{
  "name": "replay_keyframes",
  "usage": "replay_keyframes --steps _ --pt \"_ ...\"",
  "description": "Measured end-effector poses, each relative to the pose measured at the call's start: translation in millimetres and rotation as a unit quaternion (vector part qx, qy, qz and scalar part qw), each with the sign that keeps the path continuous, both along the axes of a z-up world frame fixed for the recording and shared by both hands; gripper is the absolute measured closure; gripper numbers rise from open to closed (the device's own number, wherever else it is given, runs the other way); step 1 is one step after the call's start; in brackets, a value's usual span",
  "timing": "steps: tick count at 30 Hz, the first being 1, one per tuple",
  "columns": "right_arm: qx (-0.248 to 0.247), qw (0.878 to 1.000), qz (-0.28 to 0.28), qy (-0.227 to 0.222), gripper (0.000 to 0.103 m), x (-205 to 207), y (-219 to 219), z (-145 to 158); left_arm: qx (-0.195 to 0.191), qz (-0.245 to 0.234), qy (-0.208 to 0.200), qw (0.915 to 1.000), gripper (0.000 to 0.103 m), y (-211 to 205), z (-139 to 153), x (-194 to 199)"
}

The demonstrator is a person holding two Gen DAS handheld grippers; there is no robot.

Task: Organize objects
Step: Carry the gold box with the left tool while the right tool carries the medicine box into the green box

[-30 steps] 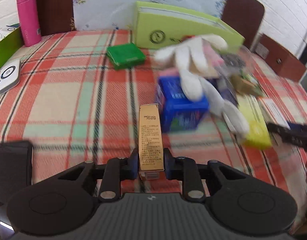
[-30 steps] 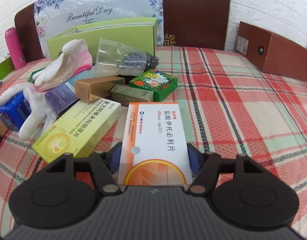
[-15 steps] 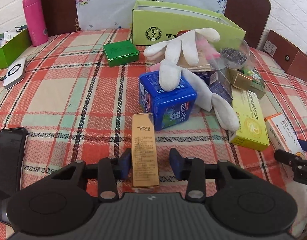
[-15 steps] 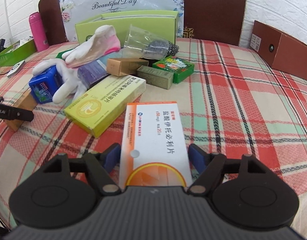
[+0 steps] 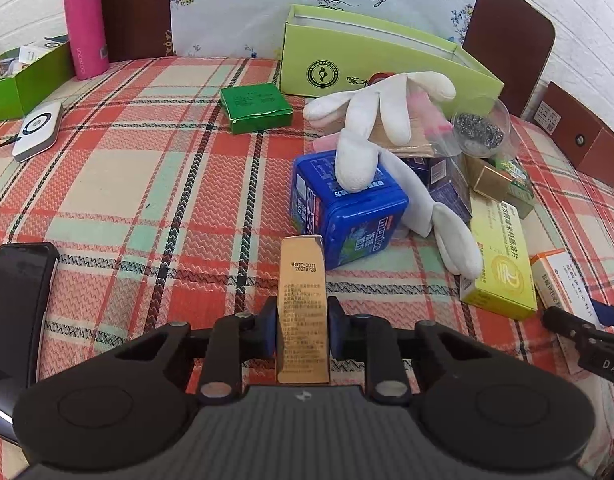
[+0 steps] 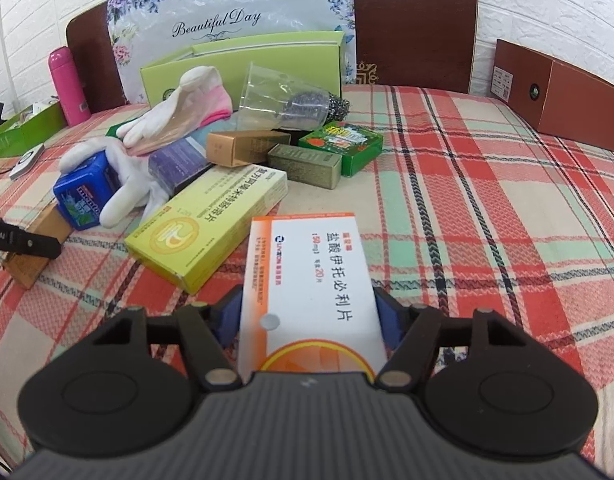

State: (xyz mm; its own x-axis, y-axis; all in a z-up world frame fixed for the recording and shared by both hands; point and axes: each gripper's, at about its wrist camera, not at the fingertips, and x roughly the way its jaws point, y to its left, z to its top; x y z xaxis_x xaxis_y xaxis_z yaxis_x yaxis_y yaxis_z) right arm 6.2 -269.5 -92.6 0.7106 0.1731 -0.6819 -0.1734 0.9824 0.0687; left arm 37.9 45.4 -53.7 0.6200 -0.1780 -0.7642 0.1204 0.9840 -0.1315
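My left gripper (image 5: 302, 330) is shut on a narrow gold box (image 5: 303, 304) that points forward over the plaid tablecloth. My right gripper (image 6: 309, 318) is shut on a white and orange medicine box (image 6: 311, 280). Ahead lies a pile: a blue tin (image 5: 349, 216), white gloves (image 5: 371, 128), a yellow medicine box (image 6: 211, 228), a clear cup holding a steel scourer (image 6: 291, 100), small gold and green boxes (image 6: 303, 164). An open lime-green box (image 5: 387, 64) stands behind the pile. The right gripper shows at the right edge of the left wrist view (image 5: 583, 332).
A dark green box (image 5: 256, 107), a pink bottle (image 5: 86, 24), a white device (image 5: 37, 130) and a green tray (image 5: 23, 80) sit on the left. A black phone (image 5: 19, 312) lies near left. A brown box (image 6: 559, 96) lies far right. Chairs stand behind.
My left gripper's jaws were apart around the gold box half a second ago and have closed on it. The right gripper keeps holding its box and has shifted slightly.
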Motion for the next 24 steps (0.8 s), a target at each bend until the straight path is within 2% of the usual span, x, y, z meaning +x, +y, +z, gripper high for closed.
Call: replay_keyframes --steps 4,6,10,13,15,18,24 --pt "0.011 1.000 -0.008 -0.012 0.037 -4 -8 10 -0.006 -0.014 -0.003 0.9999 0.078 4 9 -8" --pt "0.019 0.999 -0.013 -0.025 0.037 -6 -14 19 -0.008 -0.019 -0.017 0.9996 0.078 10 23 -16" --pt "0.043 0.998 -0.002 -0.055 0.037 0 -21 46 -0.025 -0.038 -0.070 0.9965 0.078 16 66 -25" --pt "0.078 0.994 0.020 -0.076 0.037 14 -22 70 -0.030 -0.050 -0.120 0.9910 0.078 12 100 -20" --pt "0.100 0.990 0.042 -0.086 0.037 28 -19 86 -0.036 -0.061 -0.147 0.9866 0.078 6 118 -12" --pt "0.096 0.987 0.072 -0.108 0.037 49 -6 109 -0.036 -0.080 -0.181 0.9796 0.078 -9 143 9" --pt "0.076 0.983 0.105 -0.127 0.037 109 27 135 -0.036 -0.072 -0.201 0.9762 0.078 -33 163 74"
